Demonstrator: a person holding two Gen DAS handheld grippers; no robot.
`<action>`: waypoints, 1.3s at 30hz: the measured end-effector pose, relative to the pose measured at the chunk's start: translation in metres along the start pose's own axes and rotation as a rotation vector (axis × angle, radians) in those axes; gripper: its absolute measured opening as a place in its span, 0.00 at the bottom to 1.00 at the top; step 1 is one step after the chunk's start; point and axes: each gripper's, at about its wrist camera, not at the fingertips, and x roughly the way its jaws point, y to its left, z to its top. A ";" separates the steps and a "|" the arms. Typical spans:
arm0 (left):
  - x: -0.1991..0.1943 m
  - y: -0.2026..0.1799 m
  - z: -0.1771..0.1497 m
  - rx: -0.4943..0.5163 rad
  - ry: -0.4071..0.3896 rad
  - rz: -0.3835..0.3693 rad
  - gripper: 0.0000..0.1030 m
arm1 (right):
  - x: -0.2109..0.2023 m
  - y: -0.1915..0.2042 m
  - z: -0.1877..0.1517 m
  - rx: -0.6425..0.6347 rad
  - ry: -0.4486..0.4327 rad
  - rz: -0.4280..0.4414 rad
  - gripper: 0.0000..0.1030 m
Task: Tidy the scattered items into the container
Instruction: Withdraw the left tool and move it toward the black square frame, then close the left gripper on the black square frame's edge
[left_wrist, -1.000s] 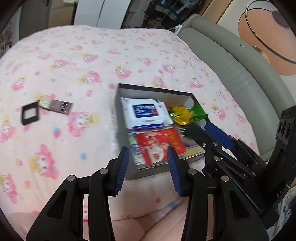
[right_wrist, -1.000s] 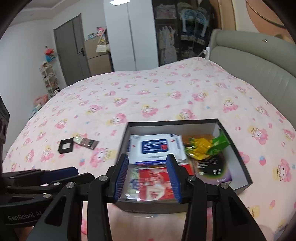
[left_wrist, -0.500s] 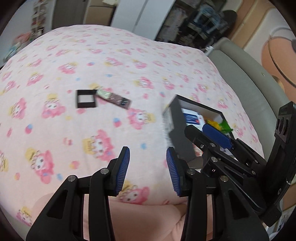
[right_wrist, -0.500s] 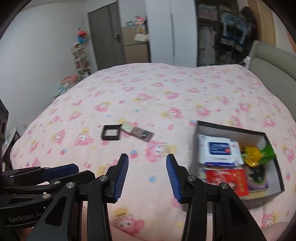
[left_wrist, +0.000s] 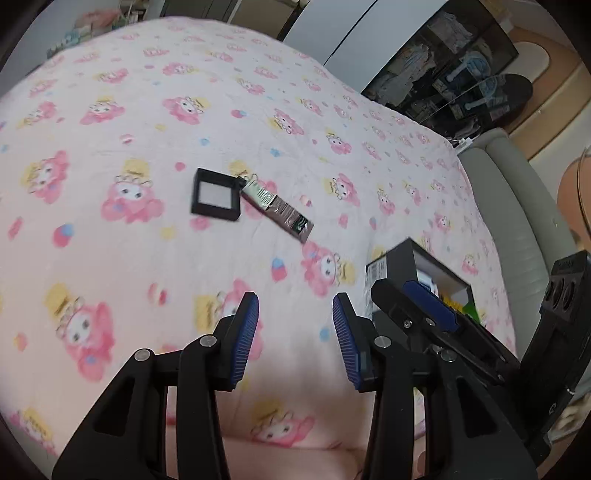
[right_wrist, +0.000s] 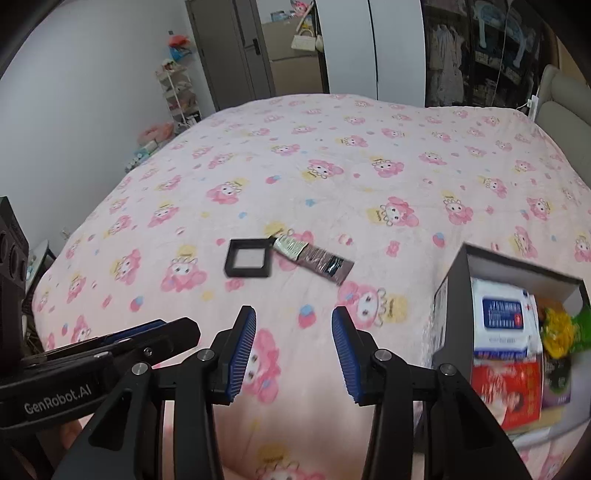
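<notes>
Both grippers — left gripper (left_wrist: 295, 325) and right gripper (right_wrist: 293, 334) — hover above the bed (right_wrist: 332, 155), jaws apart and empty; black square case (right_wrist: 248, 257) touches the sachet (right_wrist: 314, 256), box (right_wrist: 454, 295) well apart.

The only wording that reads clearly is "GenRobot.AI", printed in pale letters along the black side of the left gripper (right_wrist: 147, 339) where it shows at the near left of the right wrist view. In the black box (right_wrist: 452, 295) at the right, the white wipes pack (right_wrist: 504, 317) carries a blue label with white characters and a small red cross, too blurred to read. The red packet (right_wrist: 511, 391) below it bears print that cannot be made out either. A white sticker on the box's outer wall shows fine print, likewise illegible.
</notes>
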 end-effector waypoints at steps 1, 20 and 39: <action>0.006 0.000 0.012 0.001 0.000 0.000 0.40 | 0.006 -0.001 0.009 -0.001 0.001 -0.009 0.38; 0.116 0.113 0.096 -0.259 -0.020 0.236 0.41 | 0.203 0.007 0.058 0.043 0.221 0.077 0.38; 0.170 0.094 0.072 -0.203 0.221 0.079 0.33 | 0.203 0.002 0.032 -0.024 0.234 0.086 0.21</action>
